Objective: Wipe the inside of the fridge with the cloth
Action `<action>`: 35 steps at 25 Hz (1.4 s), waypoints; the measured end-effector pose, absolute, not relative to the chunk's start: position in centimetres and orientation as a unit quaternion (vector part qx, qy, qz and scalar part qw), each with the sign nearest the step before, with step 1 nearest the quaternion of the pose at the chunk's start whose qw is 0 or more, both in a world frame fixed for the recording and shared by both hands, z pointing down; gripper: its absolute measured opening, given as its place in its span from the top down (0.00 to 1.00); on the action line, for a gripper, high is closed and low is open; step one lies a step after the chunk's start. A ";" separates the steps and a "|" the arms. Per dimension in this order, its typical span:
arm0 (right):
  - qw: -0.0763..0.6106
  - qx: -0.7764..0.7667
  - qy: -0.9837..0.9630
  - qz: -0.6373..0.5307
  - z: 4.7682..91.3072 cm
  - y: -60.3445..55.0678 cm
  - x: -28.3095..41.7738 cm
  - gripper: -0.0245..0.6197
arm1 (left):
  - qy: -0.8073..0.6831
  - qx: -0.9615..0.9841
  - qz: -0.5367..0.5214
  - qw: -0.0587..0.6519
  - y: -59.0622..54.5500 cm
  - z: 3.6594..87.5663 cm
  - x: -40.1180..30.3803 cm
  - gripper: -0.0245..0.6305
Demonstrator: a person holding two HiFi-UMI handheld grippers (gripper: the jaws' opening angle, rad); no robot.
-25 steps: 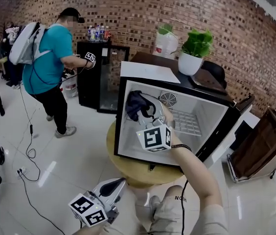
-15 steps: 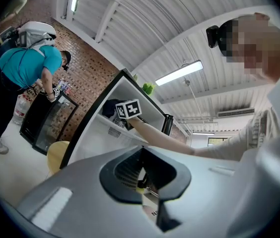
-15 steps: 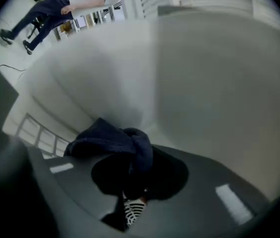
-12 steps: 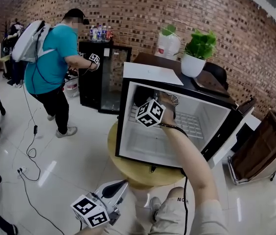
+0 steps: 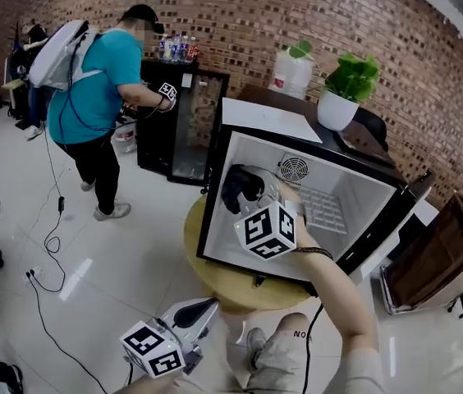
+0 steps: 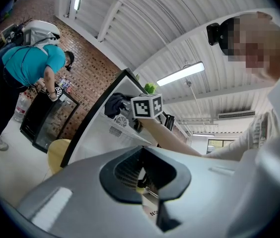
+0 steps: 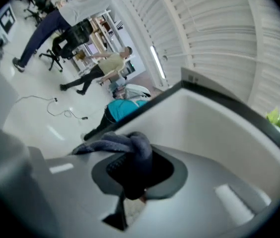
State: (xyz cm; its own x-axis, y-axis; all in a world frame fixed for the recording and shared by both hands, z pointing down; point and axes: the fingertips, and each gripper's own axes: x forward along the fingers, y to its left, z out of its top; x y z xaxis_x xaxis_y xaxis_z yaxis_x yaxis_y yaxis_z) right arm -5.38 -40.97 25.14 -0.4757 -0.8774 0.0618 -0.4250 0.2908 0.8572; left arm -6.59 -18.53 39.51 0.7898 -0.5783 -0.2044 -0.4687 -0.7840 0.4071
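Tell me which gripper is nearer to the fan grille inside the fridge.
Right. The right gripper, shut on the cloth, is inside the fridge, beside the fan grille. The left gripper hangs outside, below the fridge's open front.

The room is lit brightly and evenly from above by ceiling tube lights (image 6: 182, 73), and pale streaks of that light are mirrored on the glossy floor (image 5: 74, 279). Only faint, soft shadows are cast under the people (image 5: 92, 89). The white inside of the fridge (image 5: 355, 189) is rendered bright, with slight shade along its upper edge. Straight lines, such as those of the brick wall (image 5: 240, 11), are bowed by the wide lenses, and both gripper views are ringed by black corners. The right gripper view is smeared by blur, so the cloth (image 7: 130, 145) is seen soft
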 end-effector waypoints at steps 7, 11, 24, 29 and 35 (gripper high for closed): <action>0.318 0.480 -0.681 -0.453 24.4 -43.3 -1.6 0.90 | -0.282 0.932 -0.161 0.159 -18.1 38.8 -6.3 0.96; 0.354 0.534 -0.642 -0.421 24.6 -49.5 1.4 0.90 | -0.280 0.934 -0.161 0.156 -17.7 38.5 -6.1 0.96; 0.435 0.478 -0.662 -0.380 28.7 -54.6 -0.9 0.90 | -0.276 0.935 -0.162 0.153 -17.7 38.4 -6.0 0.96; 0.447 0.452 -0.666 -0.392 29.0 -52.3 -2.1 0.90 | -0.274 0.936 -0.160 0.154 -17.7 38.5 -6.0 0.96; 0.455 0.417 -0.663 -0.425 29.4 -47.8 -3.6 0.90 | -0.272 0.937 -0.157 0.155 -17.6 38.9 -5.7 0.96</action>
